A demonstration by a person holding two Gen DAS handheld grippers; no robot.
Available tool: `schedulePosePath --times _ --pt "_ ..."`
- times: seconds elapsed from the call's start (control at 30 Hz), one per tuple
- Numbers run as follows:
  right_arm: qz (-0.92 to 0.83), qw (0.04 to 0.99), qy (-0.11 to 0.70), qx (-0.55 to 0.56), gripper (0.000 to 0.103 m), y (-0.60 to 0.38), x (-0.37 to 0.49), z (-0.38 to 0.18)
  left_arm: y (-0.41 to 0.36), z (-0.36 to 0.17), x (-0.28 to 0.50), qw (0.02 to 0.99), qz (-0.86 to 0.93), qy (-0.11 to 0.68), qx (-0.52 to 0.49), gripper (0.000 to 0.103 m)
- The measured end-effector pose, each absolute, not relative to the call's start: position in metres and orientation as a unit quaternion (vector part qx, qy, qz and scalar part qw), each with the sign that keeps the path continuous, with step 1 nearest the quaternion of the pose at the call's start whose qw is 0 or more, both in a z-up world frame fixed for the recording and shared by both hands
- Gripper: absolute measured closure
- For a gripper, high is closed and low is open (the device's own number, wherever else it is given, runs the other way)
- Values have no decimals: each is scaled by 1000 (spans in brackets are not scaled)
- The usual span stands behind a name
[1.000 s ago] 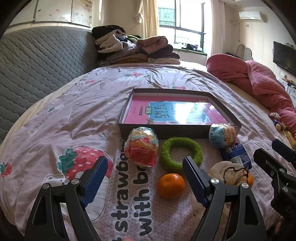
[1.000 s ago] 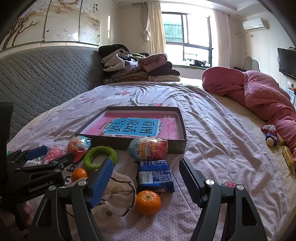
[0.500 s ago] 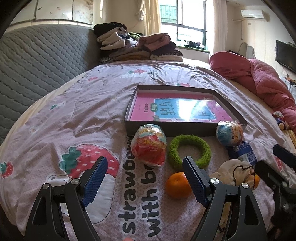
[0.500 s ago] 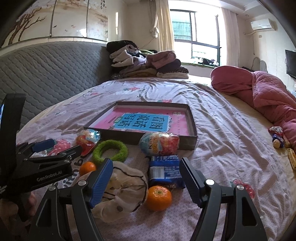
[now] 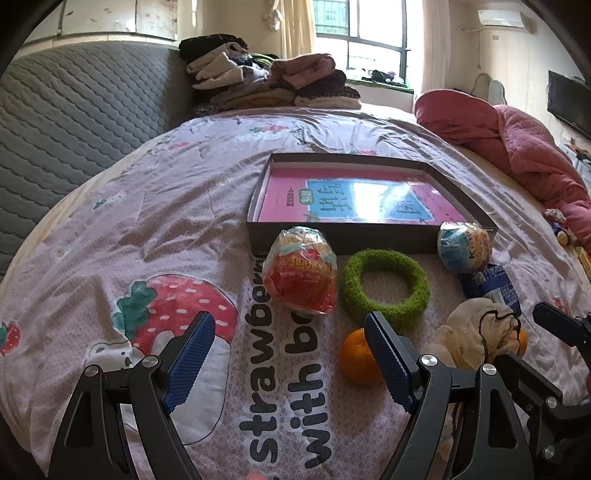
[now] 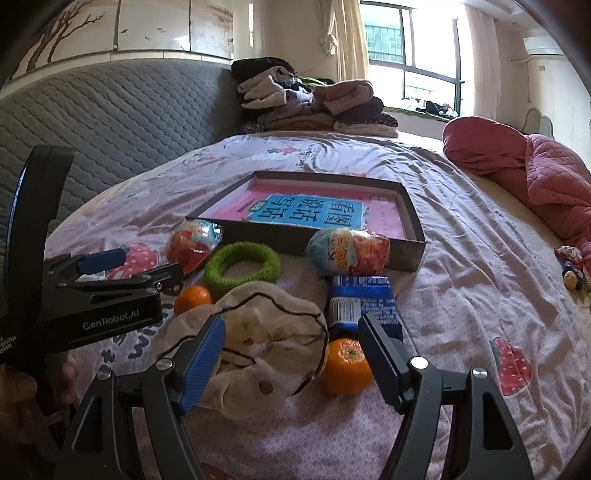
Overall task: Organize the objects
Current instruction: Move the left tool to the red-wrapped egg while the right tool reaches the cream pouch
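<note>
Loose objects, a wrapped toy egg point(image 5: 301, 273), green ring point(image 5: 386, 290) and orange point(image 5: 360, 356), lie on the bed before the shallow box point(image 5: 365, 236); the left tongs point(image 5: 290, 362) hover wide open, empty. In the right view, the right tongs point(image 6: 291, 356) gape empty over a cloth pouch point(image 6: 258, 343) beside a second orange point(image 6: 345, 367); nothing looks gathered yet, so closing on one item seems next.

Folded clothes pile point(image 5: 273, 83) by window point(image 5: 360, 35), pink quilt point(image 6: 524, 170) on rt

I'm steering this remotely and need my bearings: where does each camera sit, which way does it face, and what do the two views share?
Left wrist: on the left gripper, low over the bedsheet, facing the box and window; own open blue fingers show, right gripper at right edge.
Right wrist: on the right gripper, over the cloth pouch, facing the same way; own open fingers show, left gripper and a hand at left.
Shared: box, green ring, pouch, both oranges.
</note>
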State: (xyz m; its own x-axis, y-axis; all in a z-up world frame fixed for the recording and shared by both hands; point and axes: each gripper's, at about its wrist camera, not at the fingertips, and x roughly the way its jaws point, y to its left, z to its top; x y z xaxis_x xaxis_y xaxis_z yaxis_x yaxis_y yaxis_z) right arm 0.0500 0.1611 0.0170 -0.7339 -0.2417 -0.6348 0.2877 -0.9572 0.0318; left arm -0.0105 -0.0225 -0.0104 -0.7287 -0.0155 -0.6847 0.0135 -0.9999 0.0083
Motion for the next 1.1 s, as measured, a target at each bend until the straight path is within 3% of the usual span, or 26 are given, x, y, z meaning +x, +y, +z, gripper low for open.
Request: schedulePosePath --times 1.1 --pt "-900 216 136 353 30 111 71 -9 -32 -20 -50 29 -920 3 392 19"
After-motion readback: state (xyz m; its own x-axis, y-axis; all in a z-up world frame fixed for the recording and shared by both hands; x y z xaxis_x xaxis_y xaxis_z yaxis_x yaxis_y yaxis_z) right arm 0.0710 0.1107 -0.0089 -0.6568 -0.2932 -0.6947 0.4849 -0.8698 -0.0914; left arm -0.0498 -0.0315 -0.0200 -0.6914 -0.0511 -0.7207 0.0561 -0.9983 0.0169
